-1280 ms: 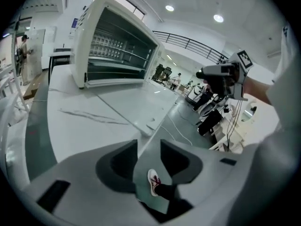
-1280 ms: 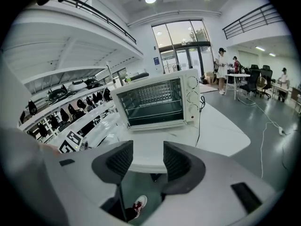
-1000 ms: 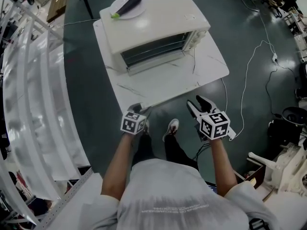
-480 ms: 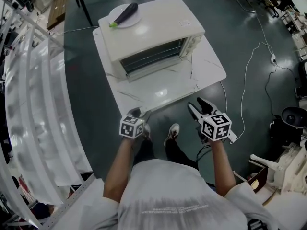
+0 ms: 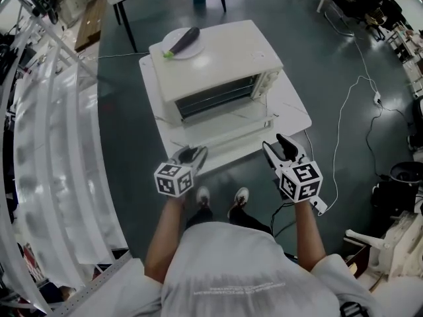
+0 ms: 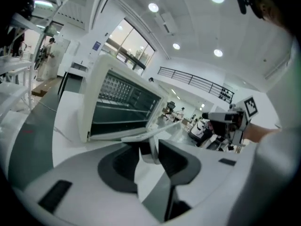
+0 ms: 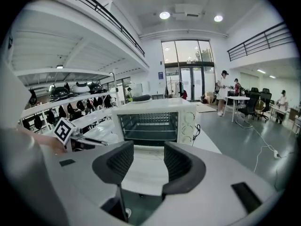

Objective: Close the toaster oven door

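Observation:
The white toaster oven [image 5: 211, 65] stands on a white table [image 5: 294, 114], and its glass door [image 5: 225, 123] is folded down flat toward me. My left gripper [image 5: 192, 154] hovers at the table's near edge, left of the door. Its jaws stand apart with nothing between them. My right gripper [image 5: 276, 145] hangs open and empty near the table's front right corner. In the left gripper view the oven [image 6: 117, 102] shows at an angle beyond the left gripper [image 6: 148, 153]. The right gripper view faces the open oven [image 7: 155, 121] past the right gripper [image 7: 147, 161].
A plate [image 5: 173, 49] with a dark eggplant [image 5: 186, 39] lies on the oven's top. The oven's cord [image 5: 268, 107] drapes over the table. White cables [image 5: 344, 104] run across the floor at right. Metal shelving [image 5: 46, 144] lines the left side. People [image 7: 222, 91] stand in the far background.
The head view has tilted, so the oven sits slightly higher and smaller in frame. Both grippers stay by the table's near edge; the left one has dropped a little.

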Demonstrator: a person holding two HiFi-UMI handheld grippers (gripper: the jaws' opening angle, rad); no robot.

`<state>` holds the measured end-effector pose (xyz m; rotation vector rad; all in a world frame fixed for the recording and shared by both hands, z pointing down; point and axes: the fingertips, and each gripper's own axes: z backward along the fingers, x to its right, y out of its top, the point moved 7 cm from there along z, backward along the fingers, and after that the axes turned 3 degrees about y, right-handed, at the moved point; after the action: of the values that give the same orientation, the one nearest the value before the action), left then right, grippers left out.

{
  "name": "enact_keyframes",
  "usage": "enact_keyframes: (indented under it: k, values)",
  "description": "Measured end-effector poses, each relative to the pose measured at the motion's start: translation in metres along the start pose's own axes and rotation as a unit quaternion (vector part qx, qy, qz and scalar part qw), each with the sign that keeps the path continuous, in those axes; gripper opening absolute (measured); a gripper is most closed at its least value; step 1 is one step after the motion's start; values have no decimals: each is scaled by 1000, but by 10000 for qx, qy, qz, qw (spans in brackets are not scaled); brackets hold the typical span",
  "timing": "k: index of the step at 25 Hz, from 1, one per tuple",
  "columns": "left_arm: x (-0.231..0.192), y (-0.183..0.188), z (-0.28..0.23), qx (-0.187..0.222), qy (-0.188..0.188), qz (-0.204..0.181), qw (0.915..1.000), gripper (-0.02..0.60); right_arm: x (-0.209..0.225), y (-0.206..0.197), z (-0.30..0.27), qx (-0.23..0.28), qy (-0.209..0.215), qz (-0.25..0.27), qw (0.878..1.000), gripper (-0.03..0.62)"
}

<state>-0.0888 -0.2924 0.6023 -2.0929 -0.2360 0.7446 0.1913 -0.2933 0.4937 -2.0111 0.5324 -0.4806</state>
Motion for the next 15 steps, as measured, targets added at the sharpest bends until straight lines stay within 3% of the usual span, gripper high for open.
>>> enact_keyframes:
  k: [9,15]
  values:
    - [-27,70,-3,549,-17,1201,9912,129,7,24,-20,93,147,-77,9998,201]
    - [-44,93,-8,988,-301,2190,9702,129,18,38,-27,197,126,-87,9997,201]
